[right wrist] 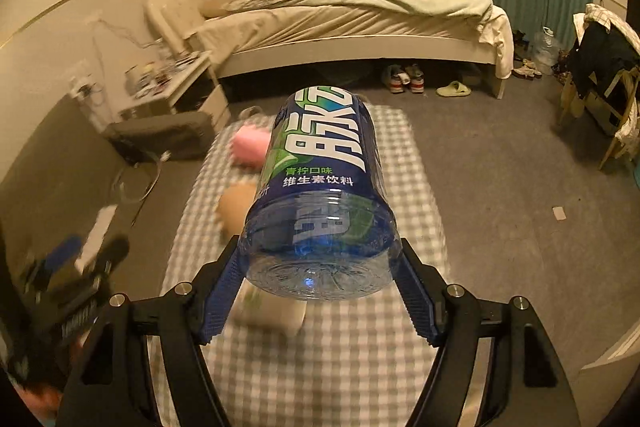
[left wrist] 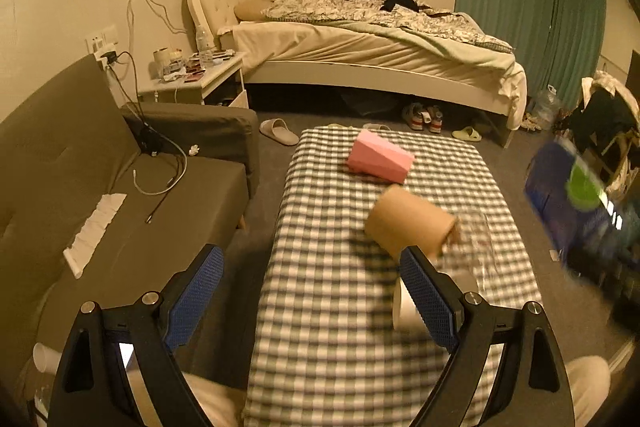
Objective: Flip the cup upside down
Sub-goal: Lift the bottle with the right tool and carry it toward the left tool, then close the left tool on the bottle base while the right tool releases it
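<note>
A pink cup [left wrist: 380,159] and a brown paper cup [left wrist: 412,223] lie on their sides on the checked table [left wrist: 332,327]. A white cup [left wrist: 404,303] sits partly hidden behind a finger of my left gripper [left wrist: 312,255], which hovers open and empty over the table's near half. A blurred clear glass [left wrist: 476,243] stands beside the brown cup. My right gripper [right wrist: 318,247] is shut on a blue drink bottle [right wrist: 320,187], held in the air with its base toward the camera. Under it show the pink cup [right wrist: 248,143], brown cup [right wrist: 236,203] and white cup [right wrist: 272,307], all blurred.
A grey sofa [left wrist: 80,187] with cables flanks the table's left. Behind are a cluttered nightstand [left wrist: 200,75] and a bed [left wrist: 360,35]. Slippers and shoes [left wrist: 424,117] lie on the carpet. A chair draped with clothes [right wrist: 600,67] stands at the right.
</note>
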The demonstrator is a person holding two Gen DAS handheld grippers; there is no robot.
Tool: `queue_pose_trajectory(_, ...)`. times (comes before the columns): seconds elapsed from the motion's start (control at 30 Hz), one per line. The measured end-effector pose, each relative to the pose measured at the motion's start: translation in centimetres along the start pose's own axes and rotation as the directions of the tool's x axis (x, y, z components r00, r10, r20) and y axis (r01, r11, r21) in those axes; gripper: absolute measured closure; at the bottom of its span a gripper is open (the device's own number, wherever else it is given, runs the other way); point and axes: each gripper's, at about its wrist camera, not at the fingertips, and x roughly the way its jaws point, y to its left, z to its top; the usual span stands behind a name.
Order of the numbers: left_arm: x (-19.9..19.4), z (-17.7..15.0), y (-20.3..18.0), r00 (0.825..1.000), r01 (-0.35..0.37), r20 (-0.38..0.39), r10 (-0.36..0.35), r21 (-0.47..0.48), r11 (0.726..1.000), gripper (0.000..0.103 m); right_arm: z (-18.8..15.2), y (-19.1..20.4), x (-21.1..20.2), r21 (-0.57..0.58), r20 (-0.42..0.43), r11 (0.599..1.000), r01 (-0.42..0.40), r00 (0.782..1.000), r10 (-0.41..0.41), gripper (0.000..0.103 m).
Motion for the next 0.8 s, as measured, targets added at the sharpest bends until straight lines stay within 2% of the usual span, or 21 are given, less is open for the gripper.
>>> queue_pose_trajectory(0.1,-1.3,-2.1,0.3,1.000,-0.013,-0.014,0.013,0.006,1.000,0.010,-4.5,1.1,-1.2,-0.038,-0.006,0.999,-0.003,1.000,0.002,0.031)
queue_pose_trajectory(0.17,-1.8,-3.6,0.7,0.999,-0.024,-0.022,0.024,0.011,1.000,0.010,-7.8,1.5,-1.1,-0.037,-0.043,0.999,-0.035,0.998,0.034,0.031)
queue_pose_trajectory(0.37,-2.4,-6.7,1.1,0.998,-0.035,-0.053,0.037,0.029,0.999,0.010,-13.8,2.1,2.2,-0.053,-0.104,0.998,-0.030,0.994,0.024,0.031)
queue_pose_trajectory(0.6,-1.8,-7.9,0.8,0.997,-0.040,-0.061,0.041,0.011,0.999,0.010,-15.3,2.6,5.9,-0.106,-0.167,0.994,-0.011,0.986,-0.007,0.031)
queue_pose_trajectory(0.73,-1.6,-8.0,0.6,0.997,-0.046,-0.062,0.047,0.017,0.999,0.010,-16.3,2.1,7.0,-0.087,-0.216,0.996,-0.032,0.976,0.013,0.030)
queue_pose_trajectory(0.77,-1.5,-8.1,0.6,0.997,-0.047,-0.066,0.048,0.018,0.999,0.010,-16.4,2.2,7.0,-0.083,-0.229,0.996,-0.038,0.973,0.018,0.027)
queue_pose_trajectory(0.8,-1.4,-8.2,0.5,0.996,-0.048,-0.068,0.050,0.020,0.999,0.010,-16.5,1.9,6.9,-0.075,-0.238,0.996,-0.038,0.971,0.019,0.016)
